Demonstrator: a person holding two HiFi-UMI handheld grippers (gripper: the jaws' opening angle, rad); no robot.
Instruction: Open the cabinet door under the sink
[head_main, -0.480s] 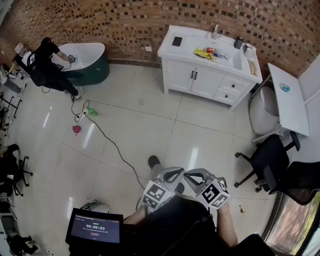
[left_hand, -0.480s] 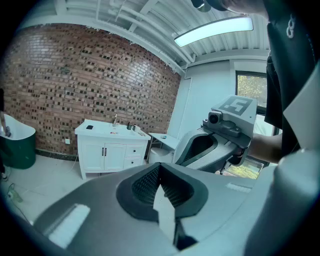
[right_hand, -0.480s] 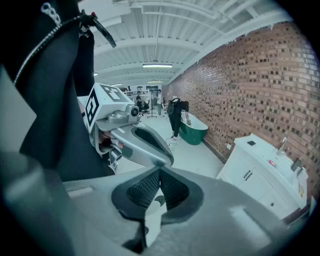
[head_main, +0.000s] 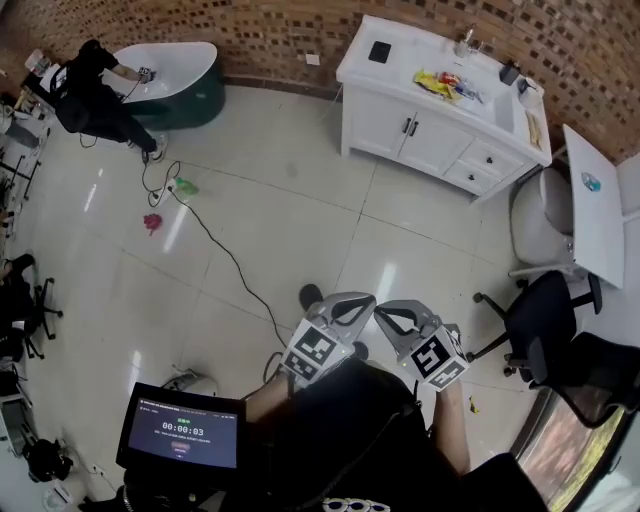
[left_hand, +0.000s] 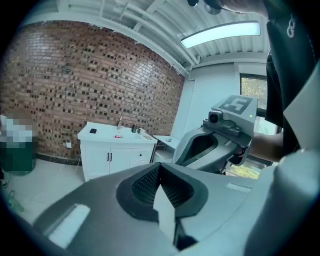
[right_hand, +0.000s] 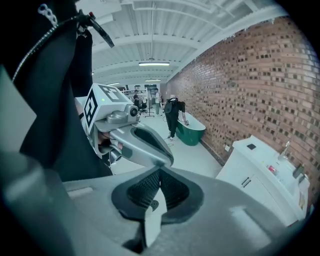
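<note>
— How are your grippers?
— My left gripper (head_main: 362, 299) and right gripper (head_main: 384, 311) both have their jaws pressed together, holding nothing.
— And the cabinet door (head_main: 432, 142)?
— Closed, well ahead of both grippers, across the floor (head_main: 280, 220).

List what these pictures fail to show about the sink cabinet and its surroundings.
1. Inside of the cabinet: both doors are closed in every view.
2. Coloured items on its top: too small in the head view to name.
3. Small print on the screen: too small in the head view.
4. Bathtub in the left gripper view: partly behind a mosaic patch and cut off by the lens edge.
</note>
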